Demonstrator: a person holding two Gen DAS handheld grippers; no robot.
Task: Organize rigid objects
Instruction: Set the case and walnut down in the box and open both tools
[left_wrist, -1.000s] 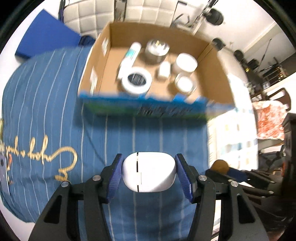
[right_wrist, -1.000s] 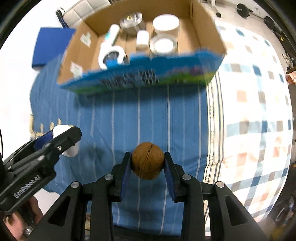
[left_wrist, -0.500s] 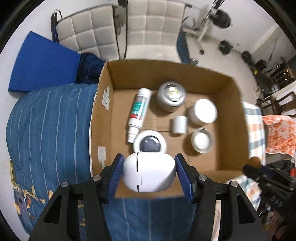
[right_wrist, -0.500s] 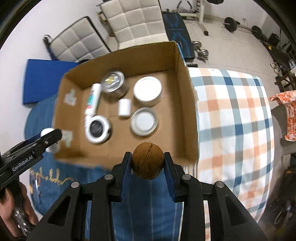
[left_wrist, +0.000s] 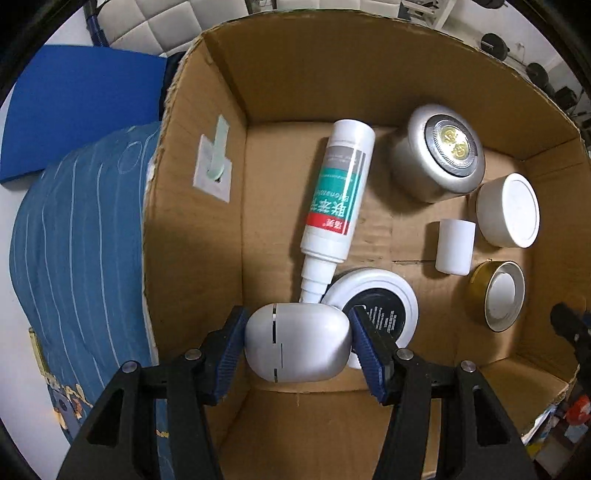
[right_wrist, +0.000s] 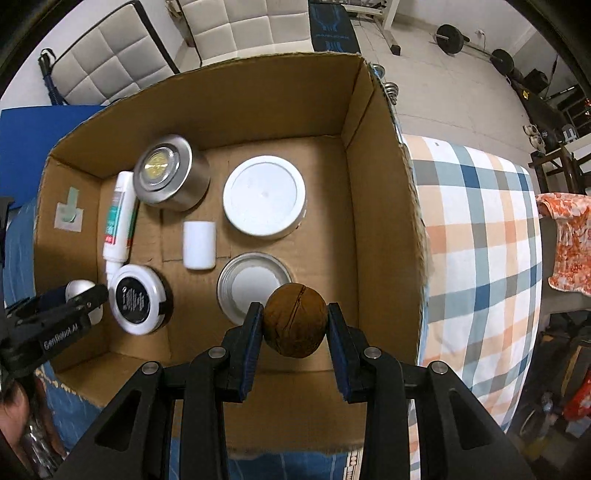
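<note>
Both grippers point down over an open cardboard box (right_wrist: 384, 206) that rests on a blue striped cloth (left_wrist: 74, 236). The left gripper (left_wrist: 297, 341) is clenched on a white rounded case (left_wrist: 297, 341), its blue pads pressing the case's two sides, above the box's near left corner. The right gripper (right_wrist: 294, 320) is clenched on a brown walnut (right_wrist: 294, 320), held over the box's near side, just in front of an open tin (right_wrist: 253, 286). On the box floor lie a white bottle (left_wrist: 338, 192) on its side, a silver puck light (left_wrist: 439, 155), a white round lid (right_wrist: 264, 195), a small white cylinder (right_wrist: 199, 244) and a black-topped jar (right_wrist: 137, 298). A checked cloth (right_wrist: 480, 236) lies to the right of the box.
</note>
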